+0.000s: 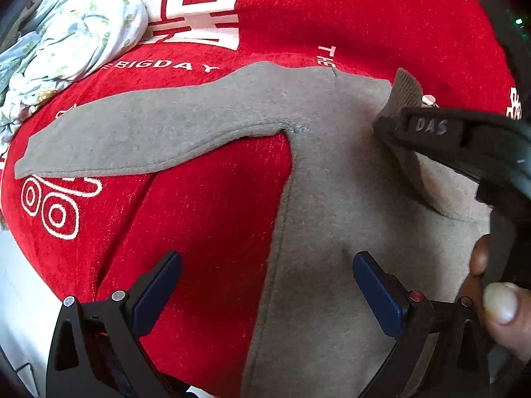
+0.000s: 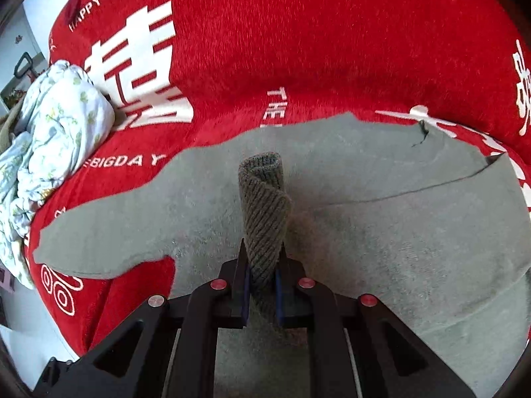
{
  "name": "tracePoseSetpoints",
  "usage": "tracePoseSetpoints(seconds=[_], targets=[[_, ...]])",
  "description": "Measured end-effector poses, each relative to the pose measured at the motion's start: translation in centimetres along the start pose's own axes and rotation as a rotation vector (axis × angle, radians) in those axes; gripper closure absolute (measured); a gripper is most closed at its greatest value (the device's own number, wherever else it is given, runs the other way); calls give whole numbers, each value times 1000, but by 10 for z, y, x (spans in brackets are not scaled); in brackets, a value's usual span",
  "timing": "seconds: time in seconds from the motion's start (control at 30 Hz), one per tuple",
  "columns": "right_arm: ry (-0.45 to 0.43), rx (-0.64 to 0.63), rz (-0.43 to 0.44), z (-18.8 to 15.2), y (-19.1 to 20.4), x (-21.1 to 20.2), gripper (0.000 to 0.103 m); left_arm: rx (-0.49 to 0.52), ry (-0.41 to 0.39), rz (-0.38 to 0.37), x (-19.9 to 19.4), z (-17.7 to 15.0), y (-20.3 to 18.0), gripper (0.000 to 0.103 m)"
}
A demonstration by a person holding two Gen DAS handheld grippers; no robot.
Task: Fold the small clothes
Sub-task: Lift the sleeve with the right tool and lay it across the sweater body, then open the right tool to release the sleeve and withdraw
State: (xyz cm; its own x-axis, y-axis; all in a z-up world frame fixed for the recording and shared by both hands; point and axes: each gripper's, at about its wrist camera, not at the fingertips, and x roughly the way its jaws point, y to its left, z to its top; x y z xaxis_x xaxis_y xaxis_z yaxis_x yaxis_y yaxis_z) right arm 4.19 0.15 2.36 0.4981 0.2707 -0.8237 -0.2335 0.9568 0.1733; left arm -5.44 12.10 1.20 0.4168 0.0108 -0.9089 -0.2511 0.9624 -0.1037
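A small grey sweater (image 1: 332, 199) lies flat on a red blanket (image 1: 205, 219), one sleeve (image 1: 132, 139) stretched out to the left. My left gripper (image 1: 268, 285) hovers open over the sweater's side edge below that sleeve, with nothing between its blue pads. In the right wrist view my right gripper (image 2: 262, 262) is shut on a ribbed cuff (image 2: 264, 199), which stands up twisted above the sweater's body (image 2: 381, 232). The left wrist view shows the right gripper (image 1: 385, 122) at the right, the ribbed cuff (image 1: 405, 89) poking out past its tip.
A crumpled pile of white floral cloth (image 1: 76, 33) (image 2: 56, 122) lies at the blanket's far left. White lettering and characters are printed on the red blanket (image 2: 332, 49). A person's thumb (image 1: 501, 301) shows at the lower right of the left wrist view.
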Motion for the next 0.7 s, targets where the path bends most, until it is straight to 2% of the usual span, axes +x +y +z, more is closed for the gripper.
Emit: tracePoseSetpoints(seconds=[0.1,0.2,0.27,0.3,0.33,0.4,0.47,0.57,0.7], targets=[[16,-14,3,-1,3,11,89,-2,7,24,2,0,3,1],[27,-17,52,-1,3,16,75,-15,9,19,2,1,6,1],[33,-23,108,0,1,13,48,-24,4,19,0,1,8,1],[28,-21,119,1,-1,10,31,-29,1,19,-2,2,8,1],[6,-18,133,3,-4,2,25,-33,-4,21,-4,4,8,1],[-34,-29,162,7,-12,-14,24,-33,-17,23,-9,6,6,1],[-81,-44,151,10,-27,-34,24,-22,-37,24,-16,9,0,1],[-140,-23,66,13,-68,-58,23,2,-46,4,-19,16,-16,1],[-109,42,-104,8,-137,-57,23,43,-41,-62,-20,29,-51,1]])
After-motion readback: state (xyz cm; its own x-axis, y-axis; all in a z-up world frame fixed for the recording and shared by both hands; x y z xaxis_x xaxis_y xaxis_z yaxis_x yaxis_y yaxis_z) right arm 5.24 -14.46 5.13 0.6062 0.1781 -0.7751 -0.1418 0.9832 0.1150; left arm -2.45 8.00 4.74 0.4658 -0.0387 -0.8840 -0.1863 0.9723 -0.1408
